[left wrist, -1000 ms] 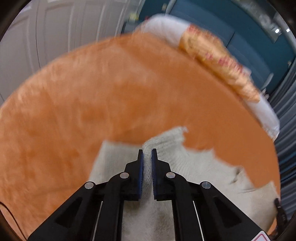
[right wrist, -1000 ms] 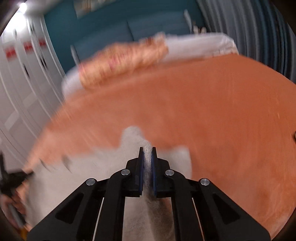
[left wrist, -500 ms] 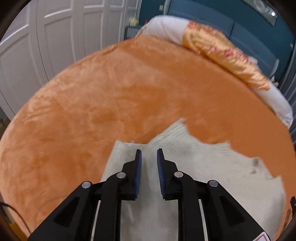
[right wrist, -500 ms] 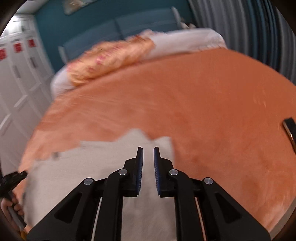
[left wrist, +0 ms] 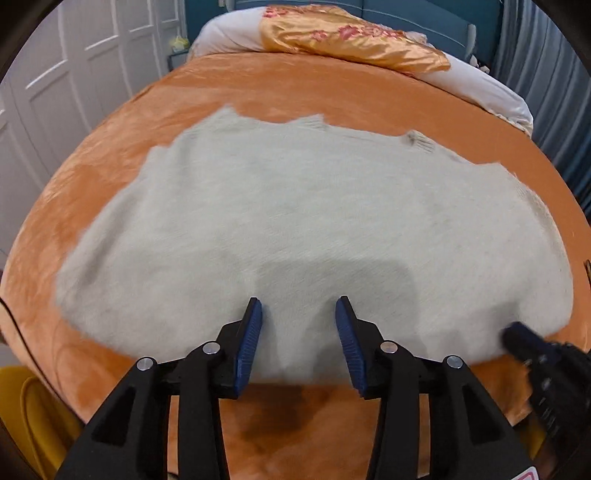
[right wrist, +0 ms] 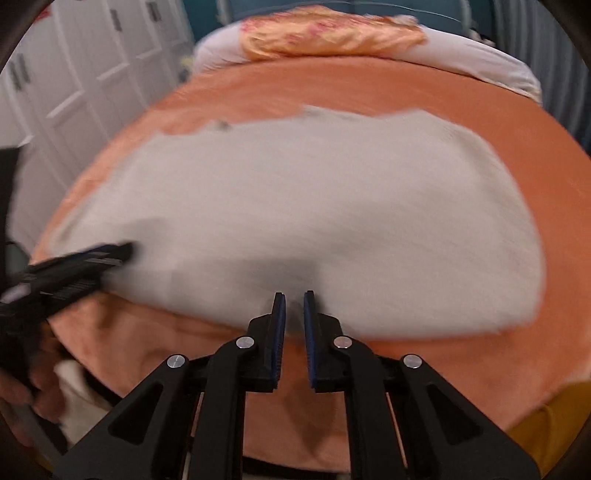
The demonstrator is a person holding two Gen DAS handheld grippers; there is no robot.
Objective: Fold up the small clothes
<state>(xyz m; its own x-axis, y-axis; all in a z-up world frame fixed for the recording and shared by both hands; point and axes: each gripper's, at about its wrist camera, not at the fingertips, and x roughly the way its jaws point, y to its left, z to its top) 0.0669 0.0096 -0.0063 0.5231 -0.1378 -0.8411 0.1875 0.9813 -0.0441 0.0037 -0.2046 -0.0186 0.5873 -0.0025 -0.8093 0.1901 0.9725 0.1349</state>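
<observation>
My left jaws are opening and empty; in the left wrist view the left gripper point(left wrist: 298, 310) hangs over the near hem of the pale knit garment point(left wrist: 295, 206), spread flat on the orange bed point(left wrist: 110, 122), pillows point(left wrist: 354, 33) at twelve o'clock. In the right wrist view my right gripper point(right wrist: 293, 301) shows a narrow gap over the hem, pinching nothing, closing. I judge the spreading done; next I must grip an edge to fold.

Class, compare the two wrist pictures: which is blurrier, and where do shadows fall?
Right wrist view: heavier motion blur smears the cream garment and pillows. Left wrist view: sharper, with a tool shadow on the garment. Both bend the orange bedspread round.
</observation>
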